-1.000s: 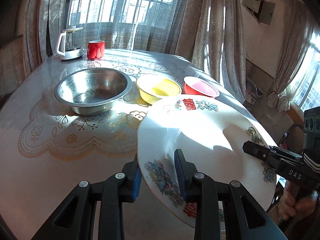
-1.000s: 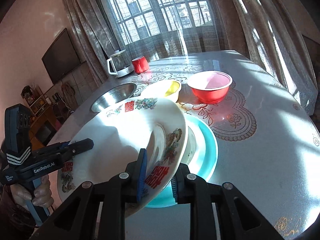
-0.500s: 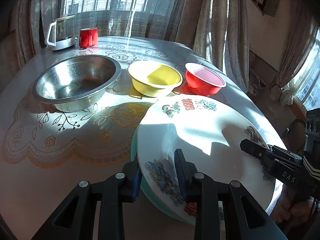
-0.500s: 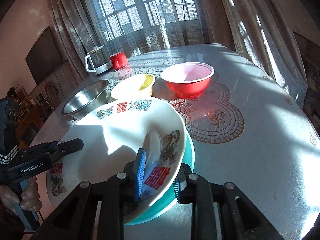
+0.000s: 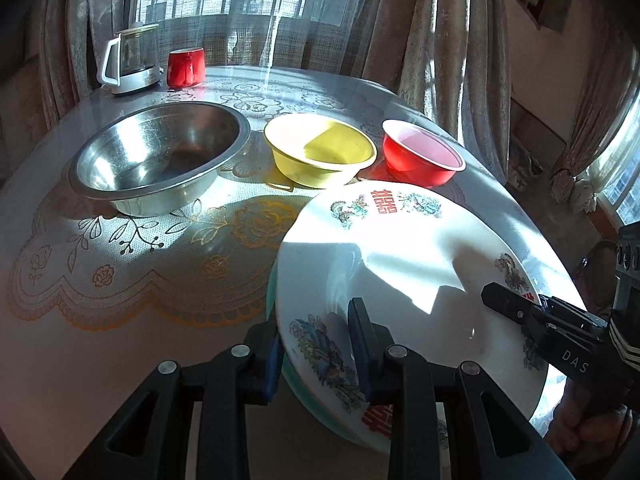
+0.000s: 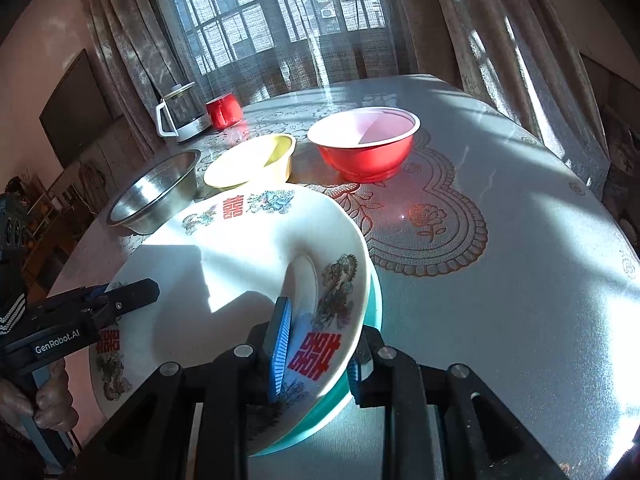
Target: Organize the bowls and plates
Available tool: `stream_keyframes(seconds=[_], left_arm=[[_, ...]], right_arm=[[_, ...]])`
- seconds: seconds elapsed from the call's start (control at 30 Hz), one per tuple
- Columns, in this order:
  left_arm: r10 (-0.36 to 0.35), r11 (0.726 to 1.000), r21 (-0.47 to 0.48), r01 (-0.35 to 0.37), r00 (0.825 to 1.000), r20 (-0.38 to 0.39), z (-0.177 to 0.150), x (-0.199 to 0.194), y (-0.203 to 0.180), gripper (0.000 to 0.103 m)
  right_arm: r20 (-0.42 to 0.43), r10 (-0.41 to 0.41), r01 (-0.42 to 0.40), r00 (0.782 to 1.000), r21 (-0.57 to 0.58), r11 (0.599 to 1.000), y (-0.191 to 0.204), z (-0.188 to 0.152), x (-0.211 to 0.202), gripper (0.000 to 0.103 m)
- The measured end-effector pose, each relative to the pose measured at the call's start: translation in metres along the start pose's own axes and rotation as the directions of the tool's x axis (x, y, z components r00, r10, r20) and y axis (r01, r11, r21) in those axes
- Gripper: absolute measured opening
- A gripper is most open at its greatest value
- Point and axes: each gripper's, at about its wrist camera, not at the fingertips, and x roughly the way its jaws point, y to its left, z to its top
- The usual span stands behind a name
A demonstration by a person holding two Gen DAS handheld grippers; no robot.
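A large white plate point(image 5: 404, 280) with red characters and bird patterns lies on top of a teal plate point(image 6: 360, 364) near the table's front edge. My left gripper point(image 5: 316, 356) is shut on the white plate's near rim, one pad above and one below. My right gripper point(image 6: 316, 356) is shut on the opposite rim of the same plate point(image 6: 224, 280). Each gripper shows in the other's view, the right point(image 5: 520, 312) and the left point(image 6: 116, 300). Behind stand a steel bowl point(image 5: 160, 156), a yellow bowl point(image 5: 320, 152) and a red bowl point(image 5: 420, 156).
A glass kettle point(image 5: 132, 60) and a red mug point(image 5: 186, 66) stand at the table's far side by the curtained window. The lace-patterned tablecloth point(image 5: 120, 264) covers the round table; its right edge point(image 6: 580, 168) drops off toward curtains.
Both grippers have lowered the white plate toward the table and onto the teal plate. Both cameras have moved closer to the bowls.
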Motion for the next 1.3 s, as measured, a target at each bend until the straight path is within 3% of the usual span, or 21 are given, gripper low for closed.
stream_keyframes(seconds=[0.57, 0.77, 1.3], left_arm=[[0.016, 1.000, -0.017, -0.016, 0.999, 0.035, -0.004, -0.012, 0.003, 0.029], [0.044, 0.999, -0.020, -0.043, 0.998, 0.046, -0.005, -0.010, 0.000, 0.028], [0.052, 0.998, -0.051, -0.048, 0.997, 0.063, -0.008, -0.024, 0.004, 0.028]], right_arm=[[-0.006, 0.044, -0.044, 0.999, 0.053, 0.998, -0.002, -0.006, -0.011, 0.026], [0.035, 0.014, -0.015, 0.999, 0.028, 0.999, 0.003, -0.011, -0.018, 0.025], [0.022, 0.003, -0.004, 1.000, 0.057, 0.998, 0.000, -0.010, -0.009, 0.026]])
